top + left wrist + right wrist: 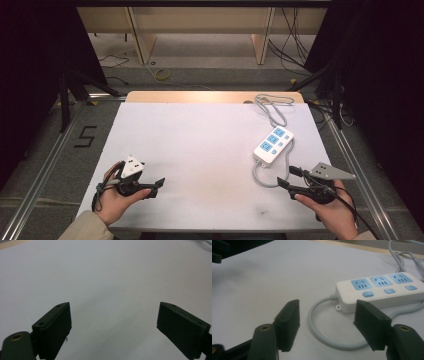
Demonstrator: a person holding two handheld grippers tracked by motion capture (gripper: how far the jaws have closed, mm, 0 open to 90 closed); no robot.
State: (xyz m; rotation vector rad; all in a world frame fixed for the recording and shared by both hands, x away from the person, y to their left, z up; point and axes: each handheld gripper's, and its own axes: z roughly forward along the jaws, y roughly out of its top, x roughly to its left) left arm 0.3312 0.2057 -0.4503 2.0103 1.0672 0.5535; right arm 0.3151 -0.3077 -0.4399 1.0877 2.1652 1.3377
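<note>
A white power strip (272,145) with three blue sockets and blue switches lies at the right of the white table (200,150). Its grey cable (271,106) coils at the back edge and loops round in front of the strip. My right gripper (286,176) is open just in front of the strip, near that loop. In the right gripper view its jaws (327,303) stand apart with nothing between them; the power strip (382,291) and the cable loop (322,330) lie just beyond. My left gripper (156,186) is at the front left, open (113,306) over bare table.
A wooden strip (200,96) borders the table's far edge. Aluminium rails (45,165) run along both sides. A black "5" (85,136) marks the grey floor at the left. Desk legs and loose cables (161,75) lie beyond the table.
</note>
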